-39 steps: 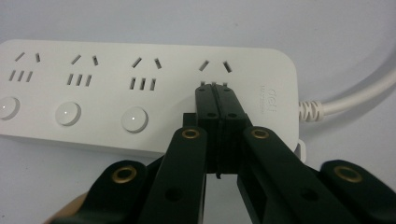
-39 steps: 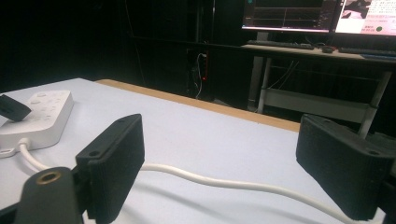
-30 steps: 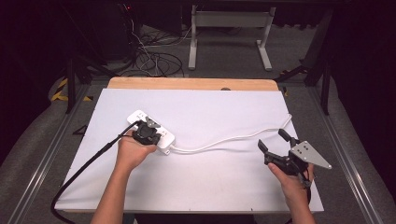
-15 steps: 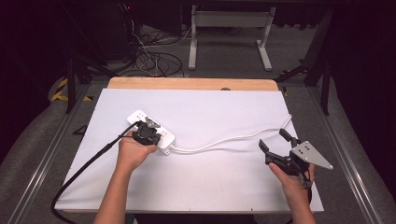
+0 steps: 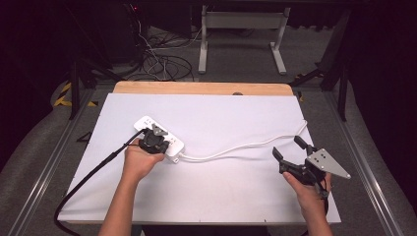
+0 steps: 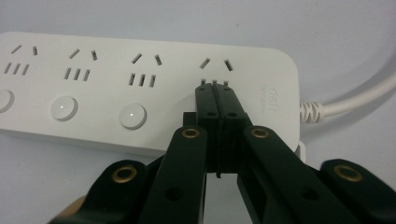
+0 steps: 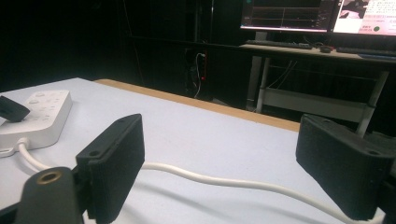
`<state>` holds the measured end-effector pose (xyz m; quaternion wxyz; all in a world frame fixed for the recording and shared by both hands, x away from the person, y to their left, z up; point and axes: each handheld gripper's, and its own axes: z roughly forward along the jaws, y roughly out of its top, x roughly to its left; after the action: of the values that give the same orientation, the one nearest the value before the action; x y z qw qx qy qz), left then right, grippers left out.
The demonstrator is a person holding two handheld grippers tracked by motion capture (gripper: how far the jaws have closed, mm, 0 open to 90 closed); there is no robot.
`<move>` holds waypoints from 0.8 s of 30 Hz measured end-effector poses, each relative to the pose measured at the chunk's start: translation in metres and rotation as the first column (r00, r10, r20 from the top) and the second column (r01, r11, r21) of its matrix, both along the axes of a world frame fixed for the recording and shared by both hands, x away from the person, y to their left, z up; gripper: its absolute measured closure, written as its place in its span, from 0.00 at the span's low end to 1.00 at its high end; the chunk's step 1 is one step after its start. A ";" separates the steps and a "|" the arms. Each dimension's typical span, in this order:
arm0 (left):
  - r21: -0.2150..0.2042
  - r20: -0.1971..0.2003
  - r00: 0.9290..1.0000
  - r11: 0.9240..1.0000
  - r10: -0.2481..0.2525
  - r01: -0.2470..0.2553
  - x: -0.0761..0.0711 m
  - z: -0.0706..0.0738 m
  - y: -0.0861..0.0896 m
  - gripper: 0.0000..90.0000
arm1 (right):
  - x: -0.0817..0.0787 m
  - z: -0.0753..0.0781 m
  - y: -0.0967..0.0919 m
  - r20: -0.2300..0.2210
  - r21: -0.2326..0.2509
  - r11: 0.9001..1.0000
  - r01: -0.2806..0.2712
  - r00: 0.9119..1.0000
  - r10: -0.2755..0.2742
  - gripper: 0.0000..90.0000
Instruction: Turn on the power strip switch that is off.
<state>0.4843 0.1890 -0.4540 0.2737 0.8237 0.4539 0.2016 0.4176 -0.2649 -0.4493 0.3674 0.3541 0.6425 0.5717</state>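
Your left gripper (image 6: pixel 217 100) has its jaws pressed together, tips on the power strip (image 5: pixel 158 137) near the tabletop's left edge; your right gripper (image 5: pixel 291 153) is spread wide over the cord (image 5: pixel 236 148) near the right edge. Push harder and the strip may skid, since nothing braces it. The left gripper view shows the tips touching the end socket (image 6: pixel 215 65), unreadable from above.

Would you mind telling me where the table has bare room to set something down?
The far strip between the power strip and the wooden edge is bare, as is the near middle between the two hands. It is crowded along the white cord, from the left claw to the open right claw.
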 end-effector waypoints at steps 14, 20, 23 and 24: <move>-0.001 -0.001 1.000 1.000 -0.007 0.007 0.001 0.000 0.001 1.00 | 0.000 0.000 -0.001 0.000 0.005 1.000 0.001 1.000 -0.001 0.18; -0.014 0.005 1.000 1.000 -0.004 0.004 0.000 -0.001 0.001 1.00 | 0.000 0.001 -0.001 0.000 0.005 1.000 0.000 1.000 0.000 0.18; -0.015 0.009 1.000 1.000 -0.005 0.005 0.000 -0.001 0.002 1.00 | 0.000 0.000 -0.001 -0.002 0.003 1.000 0.001 1.000 -0.001 0.18; -0.015 0.008 1.000 1.000 -0.006 0.006 0.000 -0.001 0.002 1.00 | 0.000 0.000 -0.001 -0.002 0.003 1.000 -0.001 1.000 0.001 0.18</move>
<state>0.4839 0.1907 -0.4549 0.2824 0.8221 0.4520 0.2004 0.4177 -0.2659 -0.4493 0.3661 0.3548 0.6422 0.5725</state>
